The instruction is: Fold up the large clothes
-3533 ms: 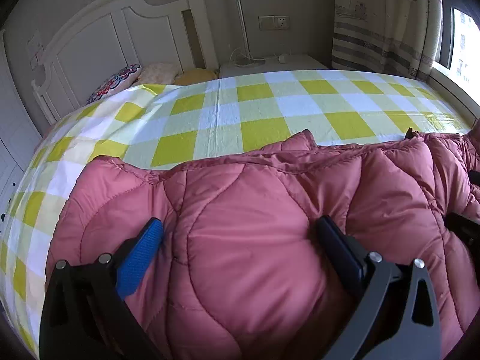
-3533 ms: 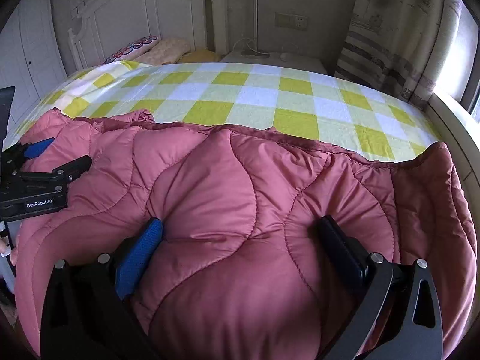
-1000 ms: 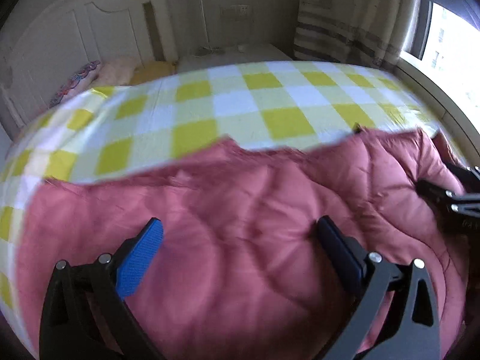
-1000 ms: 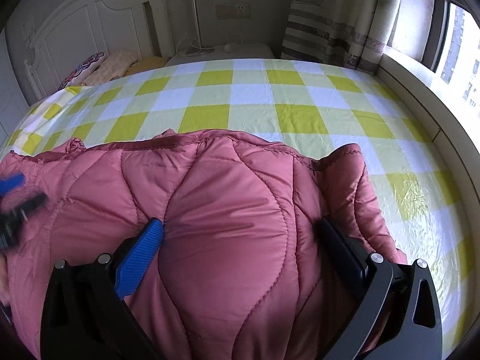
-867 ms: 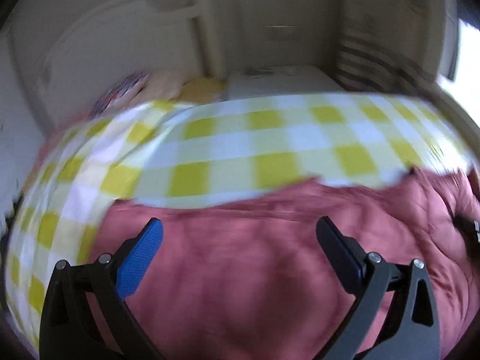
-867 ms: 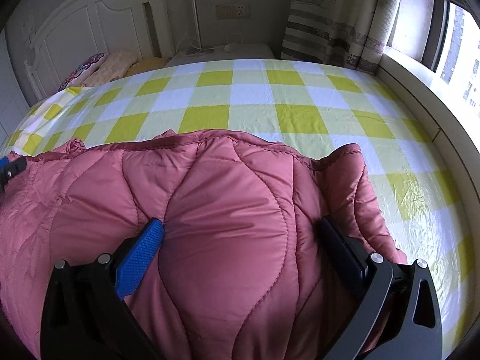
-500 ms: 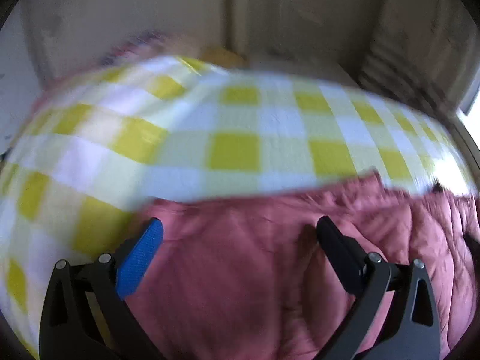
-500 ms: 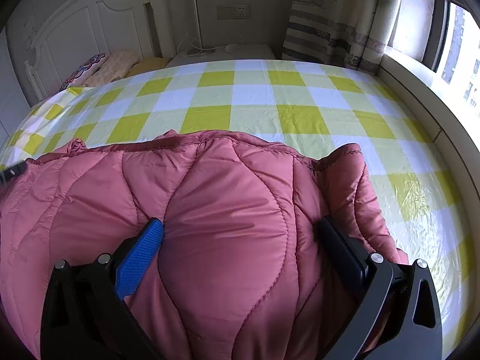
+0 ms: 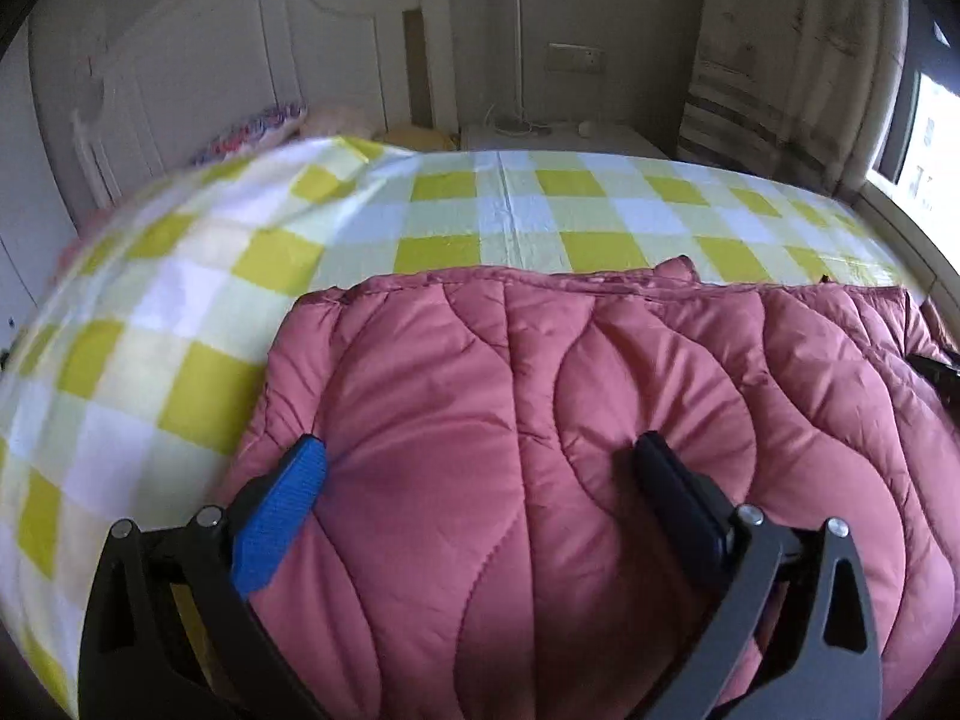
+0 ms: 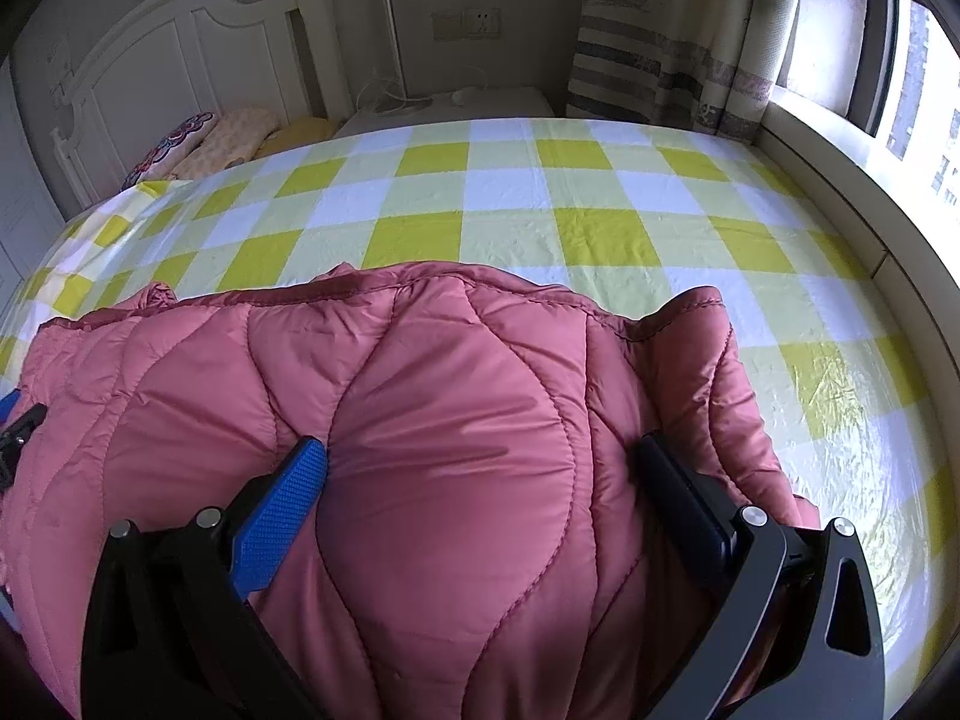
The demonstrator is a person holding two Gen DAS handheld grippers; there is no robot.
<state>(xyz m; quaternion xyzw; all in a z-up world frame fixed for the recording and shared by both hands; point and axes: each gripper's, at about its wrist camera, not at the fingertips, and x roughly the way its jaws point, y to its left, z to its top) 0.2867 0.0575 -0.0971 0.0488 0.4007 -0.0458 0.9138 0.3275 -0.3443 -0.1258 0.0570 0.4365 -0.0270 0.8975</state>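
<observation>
A pink quilted puffer jacket [image 9: 600,360] lies across the near part of a bed with a yellow, white and pale green checked sheet [image 9: 540,222]. My left gripper [image 9: 480,468] is open, its fingers set wide on the jacket's left part, and a padded bulge rises between them. In the right wrist view the jacket [image 10: 450,372] fills the foreground. My right gripper [image 10: 480,462] is open in the same way, near the jacket's folded right edge. A bit of the left gripper [image 10: 15,426] shows at the left edge of that view.
A white headboard [image 10: 150,60] and pillows [image 10: 204,144] stand at the far left. A nightstand [image 10: 450,102] with a cable, a striped curtain [image 10: 660,60] and a window ledge [image 10: 870,192] line the back and right. The checked sheet [image 10: 540,198] spreads beyond the jacket.
The left wrist view swung about over the jacket and has steadied, with more bare sheet now showing left of the jacket. The right gripper has hardly moved in the last second.
</observation>
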